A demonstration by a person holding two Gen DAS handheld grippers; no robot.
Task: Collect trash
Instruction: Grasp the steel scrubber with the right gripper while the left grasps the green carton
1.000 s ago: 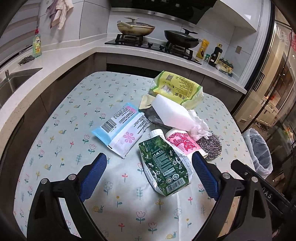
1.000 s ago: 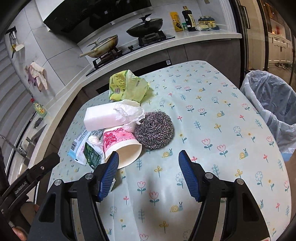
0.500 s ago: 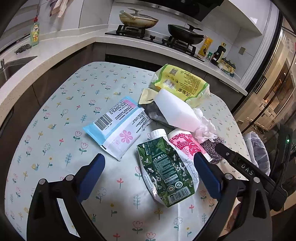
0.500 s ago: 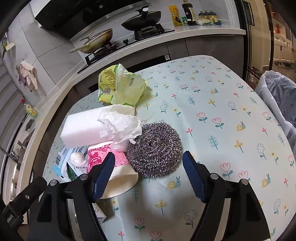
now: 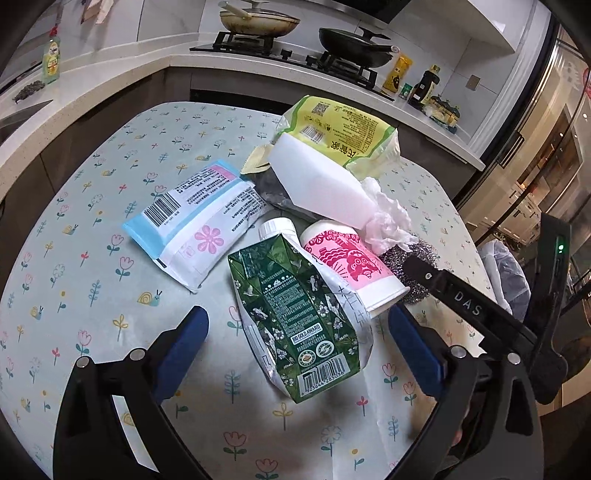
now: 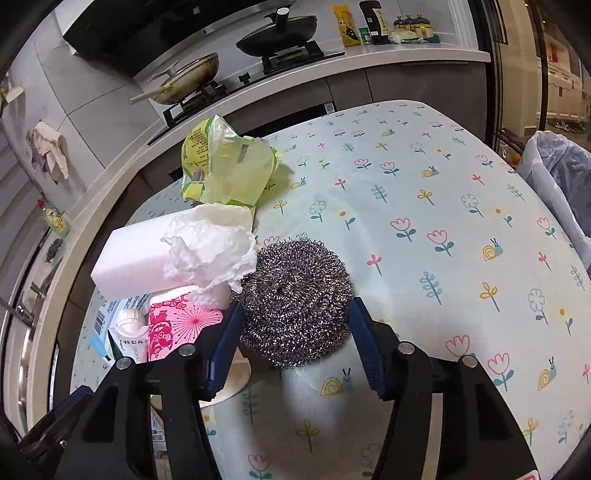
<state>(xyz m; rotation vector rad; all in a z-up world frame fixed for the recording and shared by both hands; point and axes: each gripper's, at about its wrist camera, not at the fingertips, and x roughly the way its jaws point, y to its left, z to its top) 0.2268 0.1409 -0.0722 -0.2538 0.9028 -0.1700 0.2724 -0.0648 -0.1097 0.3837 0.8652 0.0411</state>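
A pile of trash lies on the flowered tablecloth (image 6: 443, 177). My right gripper (image 6: 295, 325) straddles a round steel scourer (image 6: 295, 291); its jaws are closing and both blue pads touch the scourer's sides. Beside the scourer lie a crumpled white tissue (image 6: 210, 251), a white foam block (image 6: 133, 262) and a pink paper cup (image 6: 177, 321) on its side. My left gripper (image 5: 295, 317) is open, its fingers either side of a flattened green carton (image 5: 295, 306) without touching it. The right gripper's black body (image 5: 461, 302) reaches in at the right of the left wrist view.
A blue-and-white wipes pack (image 5: 195, 221) and a yellow-green bag (image 5: 343, 129) also lie on the table. A bin lined with a plastic bag (image 6: 561, 173) stands past the table's right edge. Behind are the counter and a stove with pans (image 5: 258, 22).
My right gripper came down and forward until the scourer sat between its fingers, then the jaws narrowed onto it. The left gripper sank closer to the green carton, still open.
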